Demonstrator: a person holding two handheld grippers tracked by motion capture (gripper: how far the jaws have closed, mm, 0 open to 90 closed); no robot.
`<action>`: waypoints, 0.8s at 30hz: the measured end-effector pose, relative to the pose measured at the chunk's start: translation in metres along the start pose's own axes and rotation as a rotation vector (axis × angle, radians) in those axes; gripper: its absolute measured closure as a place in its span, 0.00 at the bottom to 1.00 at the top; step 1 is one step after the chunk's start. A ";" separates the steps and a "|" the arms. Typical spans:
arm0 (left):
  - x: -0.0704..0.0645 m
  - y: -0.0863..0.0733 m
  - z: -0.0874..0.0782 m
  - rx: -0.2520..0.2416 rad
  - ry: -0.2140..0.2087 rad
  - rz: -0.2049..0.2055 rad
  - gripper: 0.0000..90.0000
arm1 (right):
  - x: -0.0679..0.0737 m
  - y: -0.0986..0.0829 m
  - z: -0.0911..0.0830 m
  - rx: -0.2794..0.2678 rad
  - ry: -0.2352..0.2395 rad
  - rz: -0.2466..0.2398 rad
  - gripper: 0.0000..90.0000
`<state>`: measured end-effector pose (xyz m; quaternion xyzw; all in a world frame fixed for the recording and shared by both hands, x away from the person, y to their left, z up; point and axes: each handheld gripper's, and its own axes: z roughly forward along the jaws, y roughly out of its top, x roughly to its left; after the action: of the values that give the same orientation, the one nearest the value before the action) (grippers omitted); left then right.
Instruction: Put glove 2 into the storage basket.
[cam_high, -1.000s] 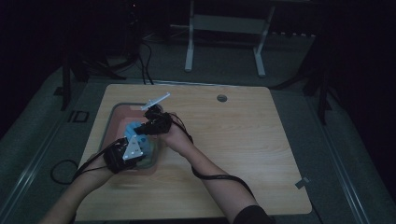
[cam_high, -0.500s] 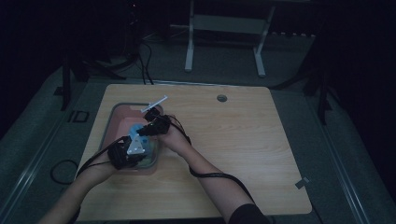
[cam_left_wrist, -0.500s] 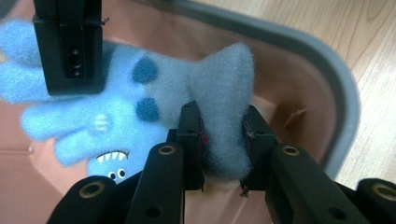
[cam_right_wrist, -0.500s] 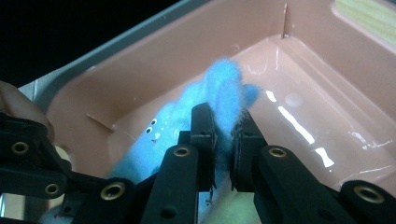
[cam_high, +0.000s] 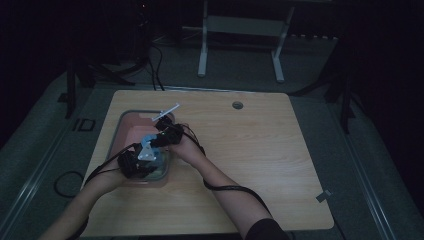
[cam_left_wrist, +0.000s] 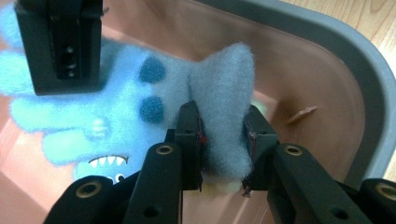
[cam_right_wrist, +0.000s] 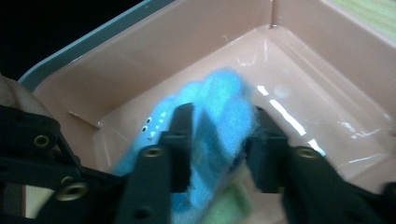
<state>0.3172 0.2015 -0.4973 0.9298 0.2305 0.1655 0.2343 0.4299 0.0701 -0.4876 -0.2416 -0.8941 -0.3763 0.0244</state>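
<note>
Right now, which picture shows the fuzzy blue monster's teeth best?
The left gripper view: the blue monster toy lies spread in the pink tub, white teeth and dark spots plain, with the left claw pinching a fold. The right gripper view shows it smaller and blurred. The high view shows a pale blue patch.

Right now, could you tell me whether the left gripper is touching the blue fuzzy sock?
Touching. In the left gripper view, the left gripper is shut on a fold of the blue sock, with both jaws pressed into the fuzzy fabric above the pink tub.
</note>
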 end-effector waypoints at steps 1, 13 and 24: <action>0.001 0.000 0.000 0.000 0.000 -0.007 0.77 | 0.000 0.000 -0.002 -0.006 -0.003 0.002 0.63; 0.000 0.009 -0.013 -0.030 0.037 -0.087 0.38 | 0.002 0.001 -0.043 -0.086 -0.010 -0.040 0.46; -0.012 0.029 -0.029 -0.117 0.005 -0.131 0.12 | 0.008 -0.023 -0.080 -0.132 0.046 -0.092 0.21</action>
<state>0.3052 0.1832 -0.4604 0.8970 0.2816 0.1653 0.2978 0.4016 0.0047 -0.4436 -0.1928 -0.8767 -0.4405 0.0115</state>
